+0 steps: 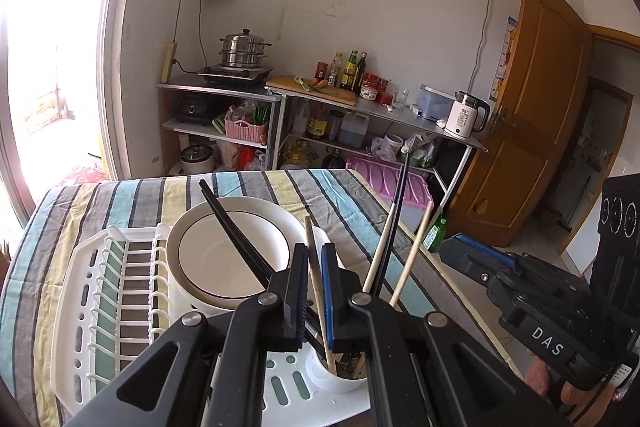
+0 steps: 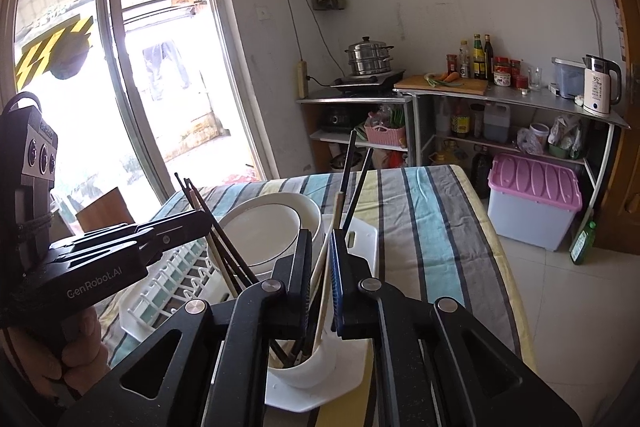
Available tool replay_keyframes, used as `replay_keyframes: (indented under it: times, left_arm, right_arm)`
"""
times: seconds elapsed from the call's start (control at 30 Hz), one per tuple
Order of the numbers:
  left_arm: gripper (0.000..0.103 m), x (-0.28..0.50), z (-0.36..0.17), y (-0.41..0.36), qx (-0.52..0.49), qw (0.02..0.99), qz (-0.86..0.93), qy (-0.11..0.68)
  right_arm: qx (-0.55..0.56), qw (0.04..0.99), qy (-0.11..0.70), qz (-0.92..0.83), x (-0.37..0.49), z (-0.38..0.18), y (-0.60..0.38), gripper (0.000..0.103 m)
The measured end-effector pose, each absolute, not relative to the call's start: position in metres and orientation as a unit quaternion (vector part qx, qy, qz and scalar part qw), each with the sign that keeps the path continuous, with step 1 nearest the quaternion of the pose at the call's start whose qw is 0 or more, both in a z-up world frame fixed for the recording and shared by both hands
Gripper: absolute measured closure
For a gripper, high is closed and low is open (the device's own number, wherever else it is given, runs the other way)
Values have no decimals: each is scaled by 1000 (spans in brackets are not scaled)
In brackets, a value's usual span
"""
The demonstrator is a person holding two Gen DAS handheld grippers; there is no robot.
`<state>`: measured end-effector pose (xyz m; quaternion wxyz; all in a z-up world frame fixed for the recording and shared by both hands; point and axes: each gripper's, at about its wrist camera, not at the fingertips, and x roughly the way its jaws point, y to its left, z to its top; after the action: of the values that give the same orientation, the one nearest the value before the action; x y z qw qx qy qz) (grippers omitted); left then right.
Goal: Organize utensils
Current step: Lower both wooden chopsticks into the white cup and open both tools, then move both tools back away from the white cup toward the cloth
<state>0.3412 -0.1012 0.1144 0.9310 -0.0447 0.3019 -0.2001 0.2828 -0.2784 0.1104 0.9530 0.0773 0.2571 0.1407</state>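
I find both tongs narrowed over the cup (image 1: 340, 375) at the rack's (image 1: 72, 307) near corner. Left tongs (image 1: 315, 279) grip a pale chopstick (image 1: 316, 275); right tongs (image 2: 320, 267) pinch another chopstick (image 2: 320, 275). Light, stiff, slick sticks; I judge mid-shaft the best hold.

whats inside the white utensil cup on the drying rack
The white utensil cup on the drying rack holds several chopsticks, pale wooden chopsticks and black chopsticks, leaning outward. Their lower ends and the cup's bottom are hidden by its wall and the grippers.
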Motion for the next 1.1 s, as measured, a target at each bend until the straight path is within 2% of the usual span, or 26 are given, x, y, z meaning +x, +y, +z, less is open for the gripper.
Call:
replay_keyframes:
  times: [0.27, 0.57, 1.1]
  left_arm:
    - [97, 309, 115, -90, -36, 933, -196, 299]
    - [97, 231, 112, -63, -24, 941, -189, 280]
    - [97, 112, 54, -22, 11, 943, -137, 303]
  right_arm:
    - [79, 954, 253, 141, 256, 110, -281, 91]
    - [65, 958, 243, 141, 195, 105, -276, 90]
    - [53, 950, 262, 163, 102, 70, -254, 86]
